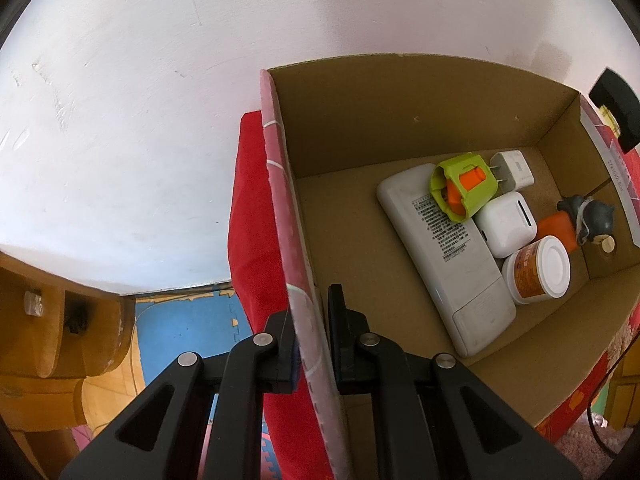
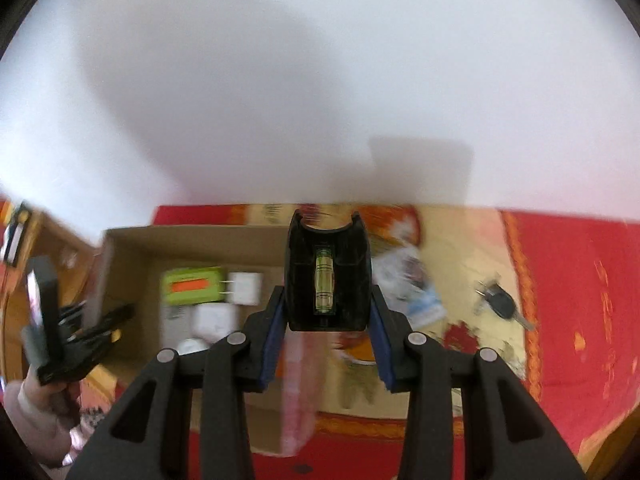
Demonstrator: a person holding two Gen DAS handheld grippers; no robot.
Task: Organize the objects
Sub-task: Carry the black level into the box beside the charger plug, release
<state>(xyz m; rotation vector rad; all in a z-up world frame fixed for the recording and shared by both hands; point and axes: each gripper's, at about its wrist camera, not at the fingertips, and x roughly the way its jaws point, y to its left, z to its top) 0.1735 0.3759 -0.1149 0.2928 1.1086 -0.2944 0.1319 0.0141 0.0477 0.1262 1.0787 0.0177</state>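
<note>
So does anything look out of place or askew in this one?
Mostly tidy. The green-and-orange gadget lies tilted on top of the white remote in the cardboard box instead of flat on the floor. A car key lies on the cloth outside the box. The right tool holds a black spirit level.

Box (image 1: 360, 128): we see it on the cloth (image 2: 580, 280), wall behind.
Inside box: remote (image 1: 444, 256) left; charger (image 1: 514, 170), case (image 1: 506, 224), jar (image 1: 538, 270) to its right.
Level (image 2: 326, 276): between right gripper's (image 2: 326, 344) fingers, above box's right edge.
Keys (image 2: 502, 306): on cloth, right of box.
</note>
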